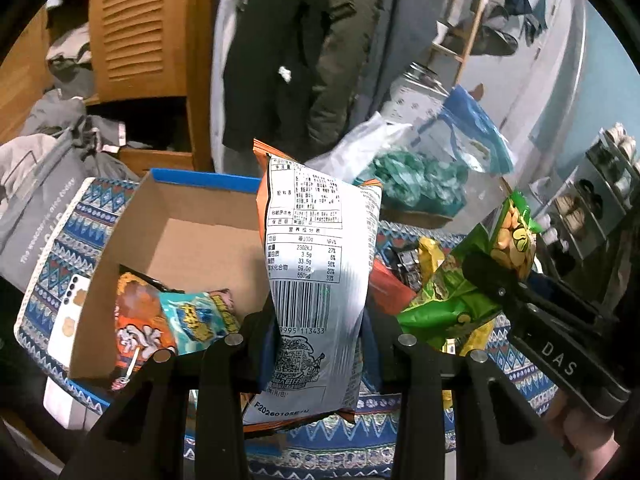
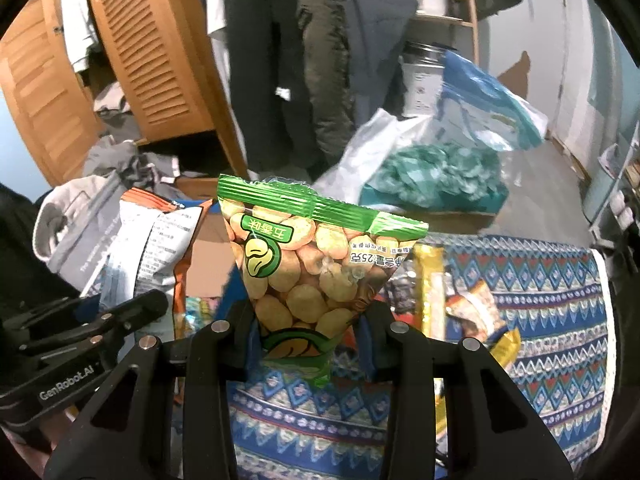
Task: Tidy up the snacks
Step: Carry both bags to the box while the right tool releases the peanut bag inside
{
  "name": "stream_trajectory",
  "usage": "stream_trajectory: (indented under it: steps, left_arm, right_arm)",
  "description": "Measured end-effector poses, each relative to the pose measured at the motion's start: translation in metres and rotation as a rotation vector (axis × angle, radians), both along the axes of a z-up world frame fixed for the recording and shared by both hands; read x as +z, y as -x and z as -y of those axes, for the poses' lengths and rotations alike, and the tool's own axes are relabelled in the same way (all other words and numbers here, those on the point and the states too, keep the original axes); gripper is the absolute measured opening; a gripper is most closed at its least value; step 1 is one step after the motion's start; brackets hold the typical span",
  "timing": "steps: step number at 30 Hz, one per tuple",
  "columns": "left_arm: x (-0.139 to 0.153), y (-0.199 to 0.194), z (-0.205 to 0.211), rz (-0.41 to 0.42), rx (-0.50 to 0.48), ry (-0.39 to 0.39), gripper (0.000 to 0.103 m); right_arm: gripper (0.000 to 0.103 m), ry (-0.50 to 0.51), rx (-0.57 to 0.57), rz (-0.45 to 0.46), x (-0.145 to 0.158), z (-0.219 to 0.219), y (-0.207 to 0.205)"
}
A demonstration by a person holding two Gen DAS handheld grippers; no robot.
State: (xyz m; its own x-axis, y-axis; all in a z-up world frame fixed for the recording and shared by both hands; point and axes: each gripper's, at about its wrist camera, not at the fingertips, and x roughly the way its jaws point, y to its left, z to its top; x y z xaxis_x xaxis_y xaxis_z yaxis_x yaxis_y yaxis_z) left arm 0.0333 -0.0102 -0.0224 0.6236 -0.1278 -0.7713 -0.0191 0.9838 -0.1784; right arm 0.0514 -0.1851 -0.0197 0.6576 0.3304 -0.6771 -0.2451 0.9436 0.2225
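The left gripper is pinching the chip bag, holding it upright beside the box at 9 o'clock. The right gripper is pinching the green bean bag, holding it above the patterned cloth, with loose snacks lying at 3 o'clock.

Surface: patterned blue cloth covering the support. On it, far left: open cardboard box with blue rim. White phone lies left of the box. Right of the box: loose pile of snack packets, incl. a yellow one.
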Motion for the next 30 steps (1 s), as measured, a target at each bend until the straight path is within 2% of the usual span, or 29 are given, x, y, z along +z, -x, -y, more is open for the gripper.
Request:
stream_trajectory:
  steps: [16, 24, 30]
  left_arm:
    - [0.001, 0.009, -0.083, 0.019, 0.159, 0.015, 0.036]
    - [-0.017, 0.008, -0.12, -0.015, 0.232, 0.021, 0.036]
    - [-0.036, 0.003, -0.13, -0.062, 0.258, 0.008, 0.036]
  right_arm:
    - [0.037, 0.003, 0.156, -0.006, 0.009, -0.09, -0.015]
    - [0.037, 0.028, 0.231, -0.063, -0.008, -0.133, -0.026]
    - [0.037, 0.045, 0.273, -0.108, -0.021, -0.158, -0.031]
